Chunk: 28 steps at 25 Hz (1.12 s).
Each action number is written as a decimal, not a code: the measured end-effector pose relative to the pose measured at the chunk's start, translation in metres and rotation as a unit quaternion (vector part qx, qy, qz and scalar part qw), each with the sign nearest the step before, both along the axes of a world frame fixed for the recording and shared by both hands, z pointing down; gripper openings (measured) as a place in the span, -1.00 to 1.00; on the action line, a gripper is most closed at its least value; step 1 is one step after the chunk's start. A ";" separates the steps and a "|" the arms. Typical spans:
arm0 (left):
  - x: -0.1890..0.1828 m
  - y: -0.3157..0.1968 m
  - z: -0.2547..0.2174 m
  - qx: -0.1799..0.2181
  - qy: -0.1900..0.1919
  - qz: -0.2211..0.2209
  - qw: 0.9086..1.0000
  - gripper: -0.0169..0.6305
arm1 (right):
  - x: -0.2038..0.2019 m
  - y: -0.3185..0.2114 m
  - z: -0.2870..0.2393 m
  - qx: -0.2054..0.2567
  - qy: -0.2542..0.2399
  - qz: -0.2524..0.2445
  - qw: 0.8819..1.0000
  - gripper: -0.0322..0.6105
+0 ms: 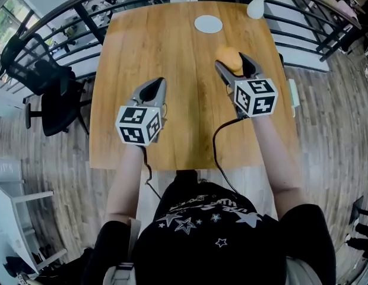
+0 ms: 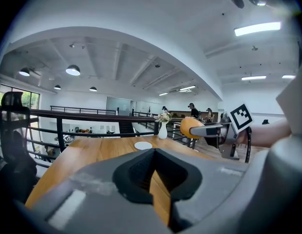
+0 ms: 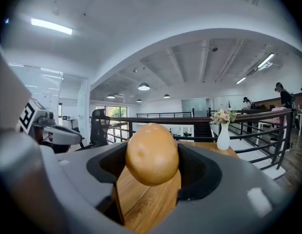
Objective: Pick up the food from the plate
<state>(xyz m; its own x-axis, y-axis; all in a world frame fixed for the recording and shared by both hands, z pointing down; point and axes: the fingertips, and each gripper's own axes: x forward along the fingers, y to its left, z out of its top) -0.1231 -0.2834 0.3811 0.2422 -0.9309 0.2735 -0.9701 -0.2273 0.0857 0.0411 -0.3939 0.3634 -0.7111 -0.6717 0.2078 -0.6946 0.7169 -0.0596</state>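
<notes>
In the head view, the right gripper [image 1: 231,65] was clamped on the food [image 1: 228,57], a rounded orange-brown piece gripped between its tips above the wooden table [image 1: 172,58]. The white plate [image 1: 208,24] lay bare ahead of that gripper and a little to its left, well apart from it. A white vase [image 1: 256,6] stood further ahead, at the table's far edge. The left gripper [image 1: 155,86] was level with the right one and well to its left, its jaws drawn together on nothing. Each gripper's cube carried black-and-white square markers. Only this view showed the person's dark shirt [image 1: 213,218], printed with stars and a line of writing too small to read. In the left gripper view, the left gripper [image 2: 153,152] showed its jaw tips meeting, with just a sliver of tabletop below them. The plate [image 2: 143,145] lay ahead of it and the vase [image 2: 163,129] beyond. Off to its right, the right gripper [image 2: 195,128] held the food [image 2: 187,126] clear of the table, with one marker face in sight. In the right gripper view, the food [image 3: 152,152] filled the gap of the right gripper [image 3: 152,156], with both pads pressed to its sides. The vase [image 3: 223,135], holding flowers, stood ahead to its right. The left gripper [image 3: 63,134] showed to its left, near a black office chair [image 3: 98,126] behind the railing.
</notes>
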 end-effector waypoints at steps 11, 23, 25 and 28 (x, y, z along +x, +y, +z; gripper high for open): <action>0.083 0.106 0.023 -0.017 0.013 -0.008 1.000 -0.96 | 0.064 0.119 0.050 -0.035 0.002 -0.028 0.999 0.11; 0.075 0.165 0.016 -0.002 0.010 -0.013 1.000 -0.96 | 0.042 0.192 0.057 -0.054 -0.020 -0.053 0.997 0.11; 0.075 0.165 0.017 0.000 0.012 -0.010 1.000 -0.96 | 0.043 0.195 0.058 -0.051 -0.021 -0.046 0.997 0.11; 0.073 0.176 0.018 0.000 0.017 -0.004 1.000 -0.96 | 0.043 0.207 0.057 -0.048 -0.018 -0.033 0.998 0.11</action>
